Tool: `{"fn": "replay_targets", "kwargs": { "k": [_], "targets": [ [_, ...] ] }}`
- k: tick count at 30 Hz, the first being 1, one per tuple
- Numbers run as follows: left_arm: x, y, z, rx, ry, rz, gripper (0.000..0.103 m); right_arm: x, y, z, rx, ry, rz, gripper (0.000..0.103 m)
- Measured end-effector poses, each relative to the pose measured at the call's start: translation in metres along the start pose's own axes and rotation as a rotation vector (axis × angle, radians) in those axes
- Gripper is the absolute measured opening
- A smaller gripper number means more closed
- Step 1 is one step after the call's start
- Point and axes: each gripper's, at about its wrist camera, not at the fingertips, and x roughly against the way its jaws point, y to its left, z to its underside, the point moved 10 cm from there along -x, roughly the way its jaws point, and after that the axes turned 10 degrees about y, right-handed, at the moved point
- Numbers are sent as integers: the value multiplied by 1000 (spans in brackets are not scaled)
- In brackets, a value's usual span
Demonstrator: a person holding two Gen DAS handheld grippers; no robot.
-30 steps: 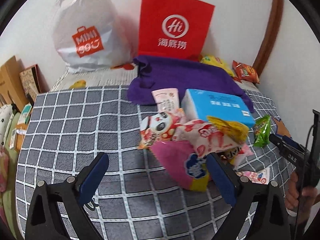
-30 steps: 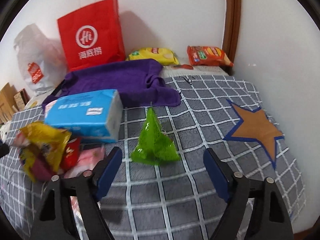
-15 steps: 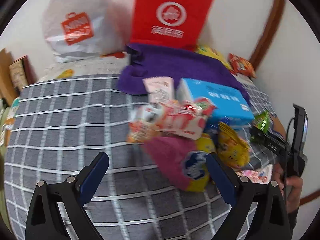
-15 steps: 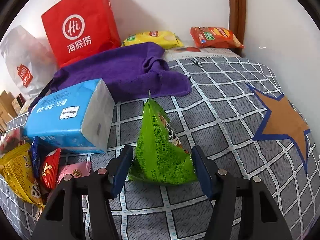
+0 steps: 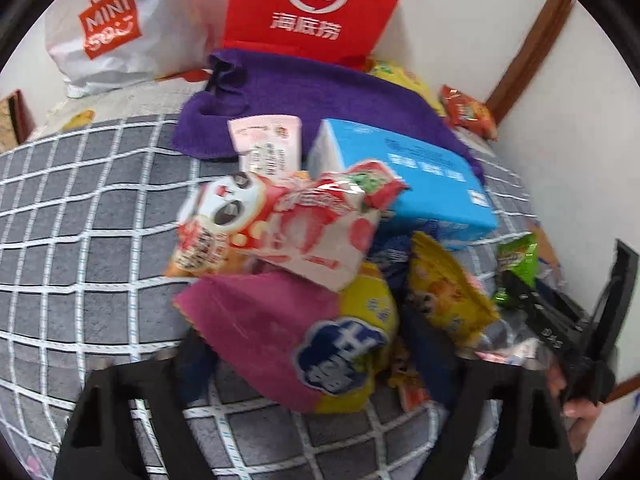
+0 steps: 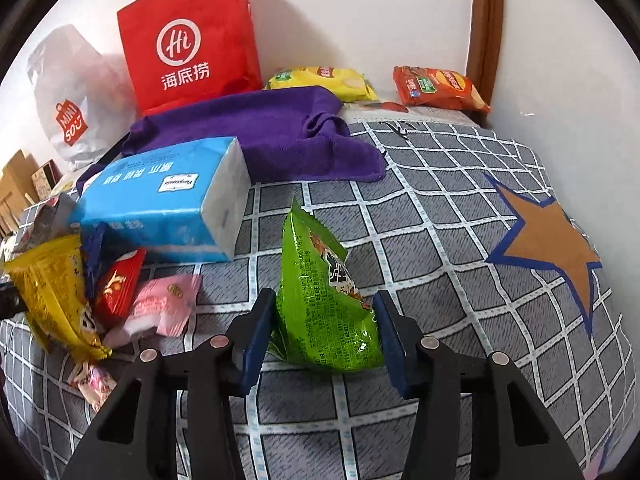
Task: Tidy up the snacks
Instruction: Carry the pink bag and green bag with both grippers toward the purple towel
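Note:
On the grey checked cover lies a heap of snacks. A pink and yellow snack bag (image 5: pixel 288 340) sits at its front, under a red and white strawberry bag (image 5: pixel 304 224). My left gripper (image 5: pixel 308 352) straddles the pink bag with its jaws closing. The picture is blurred and a small gap shows beside the right finger. A green snack bag (image 6: pixel 324 300) stands upright on the cover, also in the left wrist view (image 5: pixel 518 256). My right gripper (image 6: pixel 324 332) is closing on it, both pads touching its lower sides.
A blue tissue pack (image 6: pixel 160 200) and a purple cloth (image 6: pixel 260 132) lie behind the heap. A red paper bag (image 6: pixel 188 48) and a white shopping bag (image 5: pixel 108 36) stand against the wall. Two chip bags (image 6: pixel 436 88) lie at the back right. A yellow bag (image 6: pixel 48 288) lies left.
My left gripper came down and closer to the heap, and its jaws narrowed around the pink bag. My right jaws drew in from wide apart until they met the green bag.

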Motion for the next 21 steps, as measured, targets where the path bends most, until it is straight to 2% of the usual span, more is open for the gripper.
{"fn": "replay_targets", "kwargs": {
  "k": [3, 16, 21],
  "targets": [
    [6, -4, 4, -18, -10, 3, 60, 5, 1, 3, -7, 3, -14, 44],
    [50, -9, 11, -60, -74, 22, 57, 44, 17, 3, 19, -40, -46, 44],
    [65, -9, 1, -29, -81, 67, 57, 55, 23, -7, 26, -40, -40, 44]
  ]
}}
